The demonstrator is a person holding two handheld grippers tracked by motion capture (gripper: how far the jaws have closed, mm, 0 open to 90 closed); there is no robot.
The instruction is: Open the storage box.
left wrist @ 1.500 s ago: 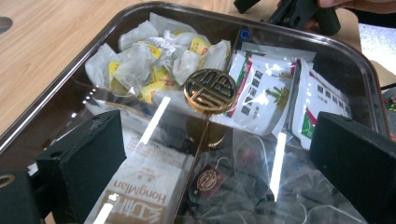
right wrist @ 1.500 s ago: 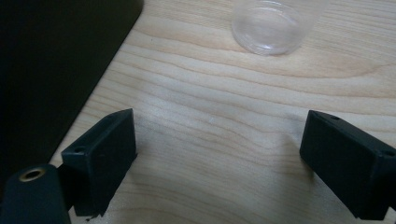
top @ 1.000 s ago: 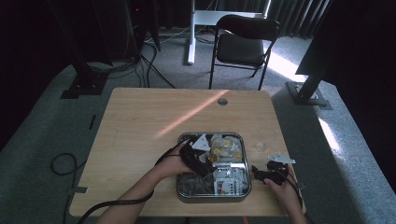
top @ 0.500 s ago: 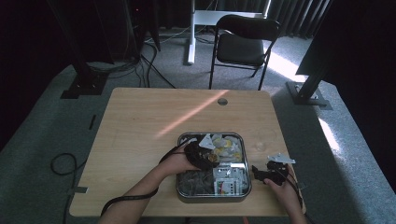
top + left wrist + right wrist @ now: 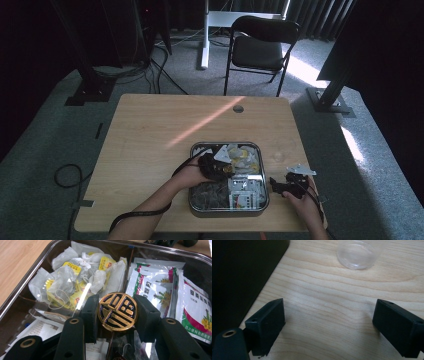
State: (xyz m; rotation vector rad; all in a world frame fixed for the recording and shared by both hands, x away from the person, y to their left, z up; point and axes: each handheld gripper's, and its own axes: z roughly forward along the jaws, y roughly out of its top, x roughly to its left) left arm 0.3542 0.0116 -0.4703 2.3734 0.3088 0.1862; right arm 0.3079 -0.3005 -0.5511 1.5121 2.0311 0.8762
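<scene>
Gold-and-black round token (image 5: 117, 311) sits clamped between your left gripper (image 5: 117, 315) jaws, which have just closed on it, above the metal tray (image 5: 194, 210). Your right gripper (image 5: 329, 322) view alone reveals a clear plastic cup (image 5: 357, 253); its jaws gape apart over bare table (image 5: 332, 302).

Round gold-and-black capsule (image 5: 117, 311): flat face with raised gold pattern on dark ground, tilted up toward left gripper view's camera; clamped at both sides by black pads; raised above metal tray (image 5: 30, 272), over divider between teabag heap and green-and-white sachets.
</scene>
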